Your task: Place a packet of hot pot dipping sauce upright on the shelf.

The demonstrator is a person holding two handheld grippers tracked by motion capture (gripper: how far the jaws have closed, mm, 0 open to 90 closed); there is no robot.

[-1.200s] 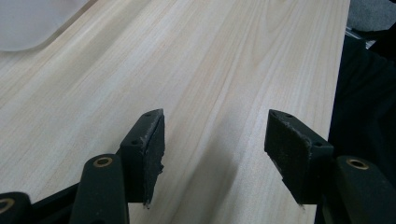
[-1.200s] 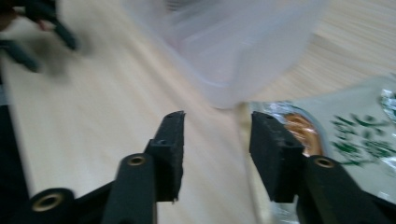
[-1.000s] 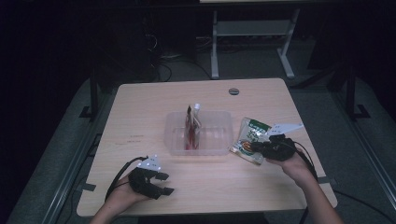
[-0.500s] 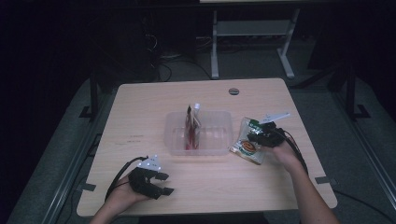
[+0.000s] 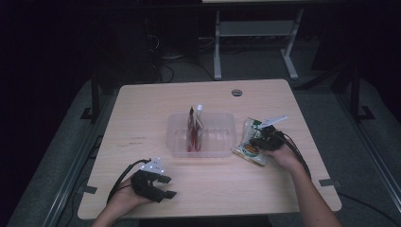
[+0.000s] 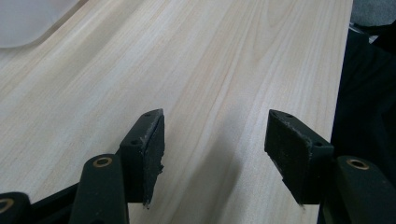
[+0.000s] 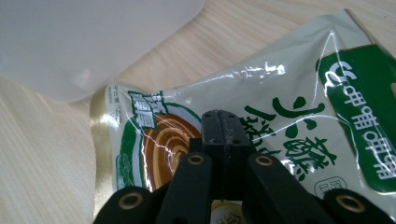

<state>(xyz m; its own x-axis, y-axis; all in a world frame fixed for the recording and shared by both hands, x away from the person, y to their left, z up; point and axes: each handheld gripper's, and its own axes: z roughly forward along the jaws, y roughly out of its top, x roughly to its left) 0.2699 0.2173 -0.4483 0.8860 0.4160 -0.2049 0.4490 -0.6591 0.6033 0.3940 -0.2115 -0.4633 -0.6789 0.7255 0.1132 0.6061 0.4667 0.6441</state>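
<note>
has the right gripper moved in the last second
Yes. The right gripper has gone forward and left over the snack packet, toward the clear plastic bin; its jaws are now shut over the packet.

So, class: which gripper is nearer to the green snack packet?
Right. The right gripper sits over the snack packet, jaws together. The left gripper rests far off by the table's near edge.

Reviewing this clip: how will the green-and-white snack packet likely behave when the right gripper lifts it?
The packet looks like thin, glossy crinkled film, so probably floppy and sagging, and possibly slippery. It lies flat, so likely light. The right gripper has its jaws closed over it.
</note>
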